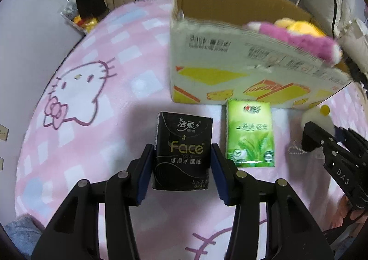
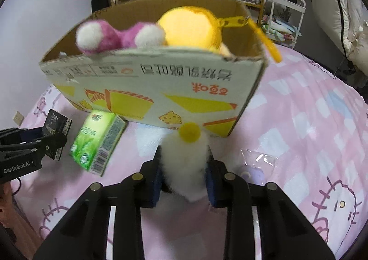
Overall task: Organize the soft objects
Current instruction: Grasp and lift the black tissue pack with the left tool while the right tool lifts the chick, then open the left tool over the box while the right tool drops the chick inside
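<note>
My left gripper (image 1: 182, 156) is shut on a black tissue pack (image 1: 182, 145) marked "Face", held just above the pink bedspread. A green tissue pack (image 1: 250, 133) lies to its right, against the front of an open cardboard box (image 1: 230, 80). My right gripper (image 2: 184, 170) is shut on a white fluffy plush (image 2: 184, 163) with a yellow pom-pom (image 2: 190, 132), right before the box (image 2: 161, 89). Inside the box sit a pink plush (image 2: 101, 36) and a yellow plush (image 2: 193, 27). The right wrist view shows the left gripper (image 2: 51, 142) with the black pack (image 2: 57, 125) at far left.
The Hello Kitty bedspread (image 1: 92, 103) covers the bed. A small lilac item in clear wrapping (image 2: 255, 168) lies right of my right gripper. A beaded chain (image 1: 295, 148) lies near the white plush. Shelves and hanging clothes stand behind the bed; a white rack (image 2: 287, 7) is at the back right.
</note>
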A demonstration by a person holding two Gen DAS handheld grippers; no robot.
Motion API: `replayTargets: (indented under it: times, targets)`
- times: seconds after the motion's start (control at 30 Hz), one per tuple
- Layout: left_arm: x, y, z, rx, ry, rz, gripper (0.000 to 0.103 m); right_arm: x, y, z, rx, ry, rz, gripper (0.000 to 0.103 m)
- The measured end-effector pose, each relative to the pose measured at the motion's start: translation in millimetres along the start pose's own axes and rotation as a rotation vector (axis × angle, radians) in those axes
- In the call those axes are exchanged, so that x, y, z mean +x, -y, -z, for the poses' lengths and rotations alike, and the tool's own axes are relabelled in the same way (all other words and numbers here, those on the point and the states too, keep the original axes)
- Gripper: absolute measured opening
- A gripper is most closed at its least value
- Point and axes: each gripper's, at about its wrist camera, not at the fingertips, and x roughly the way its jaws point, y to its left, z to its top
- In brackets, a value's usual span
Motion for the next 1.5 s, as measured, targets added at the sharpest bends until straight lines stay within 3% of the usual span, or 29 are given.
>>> replayTargets:
  times: [0.37,0.6,0.87,1.17,1.37,1.5]
  targets:
    - [-96,4,23,0.036,0.356,-0.02,0.047,-79,9,0,0.061,0.244,-0.02,0.033]
    - [-125,-7,10,0.031,0.527,-0.001,0.047,-112,7,-18,0.051,0.36,-0.037,0.033]
    - [-146,-1,-4,0.064,0.635,0.008,0.047,-133,-1,-45,0.012,0.442,-0.054,0.033]
    - [-147,13,-33,0.117,0.695,0.003,0.047,-138,0,-78,-0.029,0.489,-0.061,0.033]
    - [-141,29,-66,0.169,0.71,-0.014,0.047,-133,-1,-105,-0.076,0.509,-0.065,0.034]
    - [-119,33,-81,0.134,0.68,-0.005,0.047,-119,0,-112,-0.072,0.515,-0.072,0.034]
